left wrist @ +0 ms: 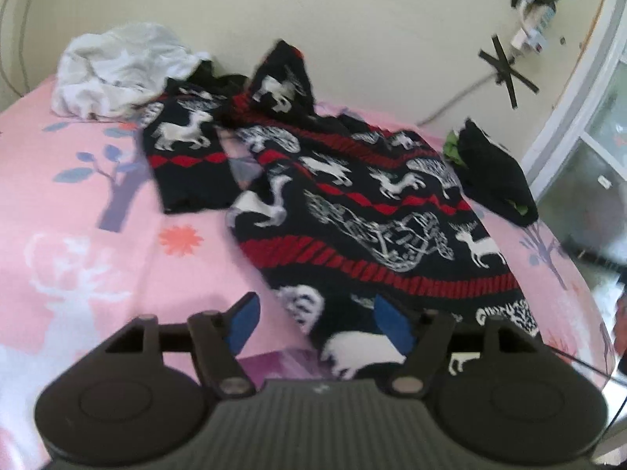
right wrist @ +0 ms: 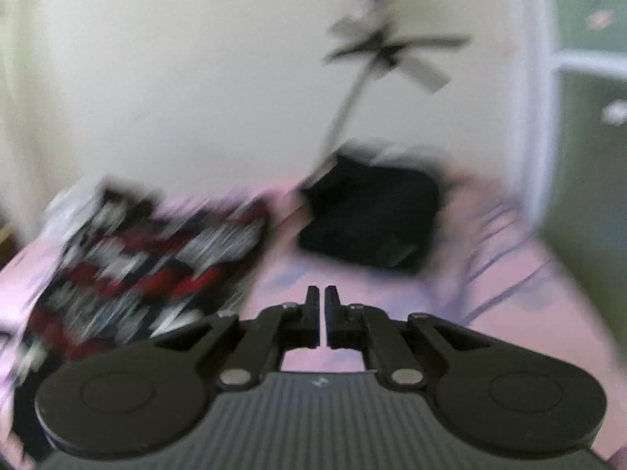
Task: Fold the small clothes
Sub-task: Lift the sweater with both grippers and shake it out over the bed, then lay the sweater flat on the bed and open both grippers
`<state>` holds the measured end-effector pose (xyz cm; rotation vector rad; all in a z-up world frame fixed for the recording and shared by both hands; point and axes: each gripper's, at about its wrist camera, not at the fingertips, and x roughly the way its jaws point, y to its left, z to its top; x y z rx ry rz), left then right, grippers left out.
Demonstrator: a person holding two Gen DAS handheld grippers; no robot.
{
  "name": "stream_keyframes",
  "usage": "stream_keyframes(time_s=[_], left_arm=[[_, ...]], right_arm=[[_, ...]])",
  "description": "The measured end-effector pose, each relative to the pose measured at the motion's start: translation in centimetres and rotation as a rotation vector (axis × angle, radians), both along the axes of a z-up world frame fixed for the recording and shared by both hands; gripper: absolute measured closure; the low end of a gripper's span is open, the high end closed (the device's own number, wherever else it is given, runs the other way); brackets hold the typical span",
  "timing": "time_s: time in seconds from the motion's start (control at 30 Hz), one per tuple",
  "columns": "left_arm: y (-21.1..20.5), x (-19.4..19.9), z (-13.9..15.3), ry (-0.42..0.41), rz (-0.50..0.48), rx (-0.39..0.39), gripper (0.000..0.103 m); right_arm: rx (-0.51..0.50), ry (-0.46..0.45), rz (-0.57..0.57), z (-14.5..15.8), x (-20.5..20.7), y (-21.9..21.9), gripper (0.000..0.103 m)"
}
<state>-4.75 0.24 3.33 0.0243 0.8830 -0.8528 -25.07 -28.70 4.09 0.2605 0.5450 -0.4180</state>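
Observation:
A black, red and white reindeer-pattern sweater (left wrist: 352, 203) lies spread on the pink bedsheet (left wrist: 78, 235), one sleeve (left wrist: 184, 149) stretched to the left. My left gripper (left wrist: 315, 319) is open and empty, hovering over the sweater's near hem corner. In the blurred right wrist view the sweater (right wrist: 137, 266) lies at the left. My right gripper (right wrist: 322, 303) is shut and empty above bare pink sheet (right wrist: 490, 313), right of the sweater.
A crumpled white garment (left wrist: 117, 74) lies at the back left by the wall. A folded black garment (left wrist: 493, 172) with green trim sits at the back right; it also shows in the right wrist view (right wrist: 372, 215). A cable and black tape crosses (left wrist: 505, 70) are on the wall.

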Motion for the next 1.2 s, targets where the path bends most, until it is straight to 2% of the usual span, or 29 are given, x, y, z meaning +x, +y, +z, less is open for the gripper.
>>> stream_keyframes(time_s=[0.13,0.17,0.2,0.23,0.27,0.3,0.33,0.37,0.43,0.53,0.6,0.63,0.67,0.73,0.77,0.83,0.9,0.93,0.97,1.0,1.03,1.07,1.1,1.13,1.17,1.2], left_arm=[[-1.7,-0.7,-0.9,0.027,-0.035,0.035,0.035],[-1.9,-0.9,-1.1,0.028,-0.040,0.042,0.035],[-2.2,-1.1,-1.2,0.030,-0.045,0.047,0.035],[-2.4,-1.2,-1.4,0.033,-0.047,0.049,0.035],[-2.5,-1.3,-1.5,0.035,-0.047,0.050,0.035],[-2.5,-1.3,-1.5,0.033,-0.046,0.050,0.033],[-2.5,-1.4,-1.5,0.033,-0.045,0.048,0.033],[-2.4,-1.4,-1.4,0.036,-0.045,0.047,0.033],[-2.3,-1.2,-1.4,0.042,-0.038,0.044,0.035],[-2.1,-1.2,-1.4,0.045,-0.033,0.040,0.038],[-2.3,-1.2,-1.4,0.047,-0.037,0.039,0.038],[-2.5,-1.4,-1.4,0.043,-0.042,0.044,0.041],[-2.8,-1.6,-1.4,0.030,-0.044,0.051,0.045],[-3.1,-2.0,-1.2,-0.012,-0.038,0.070,0.077],[-3.1,-2.0,-1.0,-0.025,-0.033,0.074,0.085],[-2.5,-1.9,-0.4,-0.020,-0.023,0.053,0.089],[-1.8,-1.7,0.1,-0.004,-0.019,0.028,0.089],[-1.5,-1.7,0.3,0.001,-0.021,0.021,0.086],[-1.3,-1.7,0.4,0.006,-0.023,0.014,0.085],[-1.0,-1.6,0.5,0.007,-0.022,0.005,0.082],[-0.6,-1.5,0.6,0.002,-0.013,0.001,0.072],[-0.2,-1.4,0.7,-0.010,0.003,-0.003,0.065],[0.4,-1.3,0.8,-0.026,0.027,-0.008,0.053],[0.7,-1.1,0.8,-0.030,0.043,-0.014,0.049],[1.1,-0.8,0.8,-0.023,0.053,-0.018,0.050],[1.3,-0.4,0.7,-0.005,0.064,-0.021,0.049]], right_arm=[[0.043,0.031,0.086,-3.0,0.5,3.5,0.103],[0.056,0.024,0.086,-3.4,0.4,3.8,0.086],[0.080,0.001,0.094,-3.5,0.1,4.0,0.057],[0.092,-0.035,0.079,-3.4,-0.4,4.1,0.022],[0.088,-0.076,0.058,-3.4,-0.9,4.2,0.022],[0.087,-0.076,0.055,-3.4,-0.6,4.2,0.022],[0.088,-0.074,0.055,-3.4,-0.6,4.3,0.030],[0.089,-0.067,0.050,-3.3,-0.6,4.3,0.034],[0.094,-0.045,0.067,-3.2,-0.5,4.3,0.034],[0.077,0.009,0.092,-3.7,0.2,4.6,0.043],[0.041,0.013,0.113,-4.0,0.7,5.2,0.046],[0.018,0.022,0.145,-4.0,1.0,5.9,0.069],[0.026,0.019,0.173,-4.0,1.3,6.5,0.099],[0.015,0.017,0.169,-3.9,1.6,6.7,0.101],[0.003,0.016,0.154,-3.7,1.4,6.5,0.102],[-0.056,-0.005,0.074,-2.5,0.5,5.0,0.103],[-0.219,-0.017,-0.083,-0.4,-0.8,2.7,0.103],[-0.332,-0.008,-0.178,0.5,-1.2,1.7,0.103],[-0.438,0.012,-0.284,1.0,-1.5,0.4,0.102],[-0.498,0.041,-0.378,1.4,-1.7,-1.2,0.101],[-0.475,0.069,-0.427,1.7,-1.9,-2.6,0.098],[-0.418,0.068,-0.428,2.0,-2.3,-3.3,0.081],[-0.341,0.024,-0.401,2.3,-3.0,-3.2,0.065],[-0.276,-0.038,-0.341,2.5,-3.6,-2.4,0.046],[-0.224,-0.076,-0.248,2.5,-3.8,-1.4,0.039],[-0.168,-0.094,-0.119,2.5,-3.6,0.2,0.039]])
